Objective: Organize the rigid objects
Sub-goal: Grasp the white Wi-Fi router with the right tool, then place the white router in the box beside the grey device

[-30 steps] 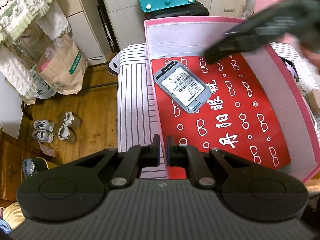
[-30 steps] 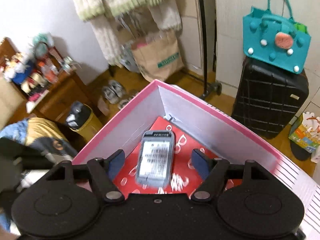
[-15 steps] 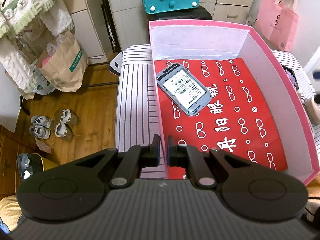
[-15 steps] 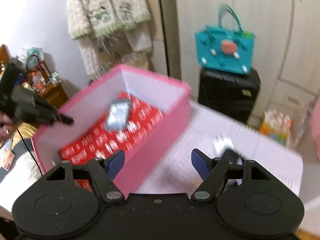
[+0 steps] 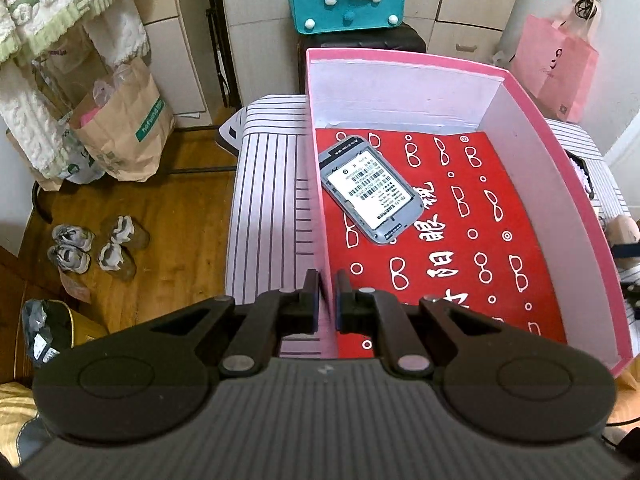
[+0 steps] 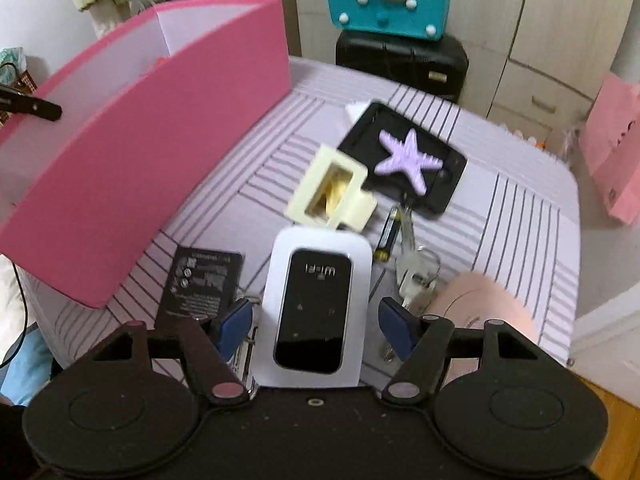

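The left gripper (image 5: 327, 300) is closed on the near-left wall of the pink box (image 5: 560, 168), one finger outside the wall and one inside, so it grips the box by its edge. The box stands on a table with a striped cloth (image 5: 268, 200), and its floor is covered by a red sheet with white glasses drawings (image 5: 460, 240). On this sheet, in the far-left part of the box, a grey device with a barcode label (image 5: 370, 189) lies flat and turned at an angle. The right gripper (image 6: 316, 322) is open, and its jaws have just been closing a little; the white WiFi router (image 6: 314, 308) lies between the blue pads (image 6: 236, 320), but the pads do not press on it. Just left of the router lies a black battery pack (image 6: 202, 284), and right of it an AA battery (image 6: 388, 234) and some keys (image 6: 416, 272). Farther away are a pale yellow plastic frame (image 6: 332, 192) and a lilac starfish (image 6: 410, 158) on a black tray (image 6: 444, 184).
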